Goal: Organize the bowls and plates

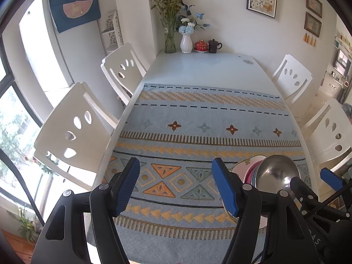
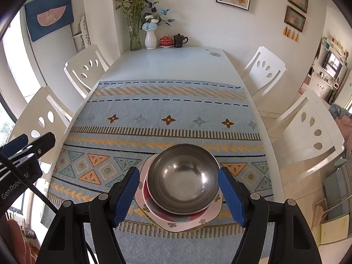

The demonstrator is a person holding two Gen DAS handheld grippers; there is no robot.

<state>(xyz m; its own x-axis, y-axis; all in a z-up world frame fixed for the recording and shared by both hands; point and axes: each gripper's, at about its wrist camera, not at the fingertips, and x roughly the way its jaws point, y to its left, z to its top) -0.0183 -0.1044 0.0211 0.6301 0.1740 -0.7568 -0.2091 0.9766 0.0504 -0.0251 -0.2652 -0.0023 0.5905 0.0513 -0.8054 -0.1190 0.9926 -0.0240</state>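
Observation:
A steel bowl [image 2: 183,178] sits on top of a stack: a red-and-pink bowl or plate [image 2: 151,206] under it, on a white floral plate [image 2: 171,225]. The stack rests on the patterned cloth near the table's front edge. My right gripper [image 2: 179,197] is open, above the stack, fingers on either side of the steel bowl without touching it. My left gripper [image 1: 177,186] is open and empty over the cloth, left of the stack. The left wrist view shows the steel bowl [image 1: 276,173] and the floral plate [image 1: 248,161] at the right, behind the right gripper.
A white table [image 2: 171,63] carries a blue patterned cloth [image 2: 154,110]. At the far end stand a glass vase [image 2: 134,37], a white vase [image 2: 150,39], a red lidded cup [image 2: 165,40] and a dark mug [image 2: 180,40]. White chairs [image 2: 85,70] line both sides.

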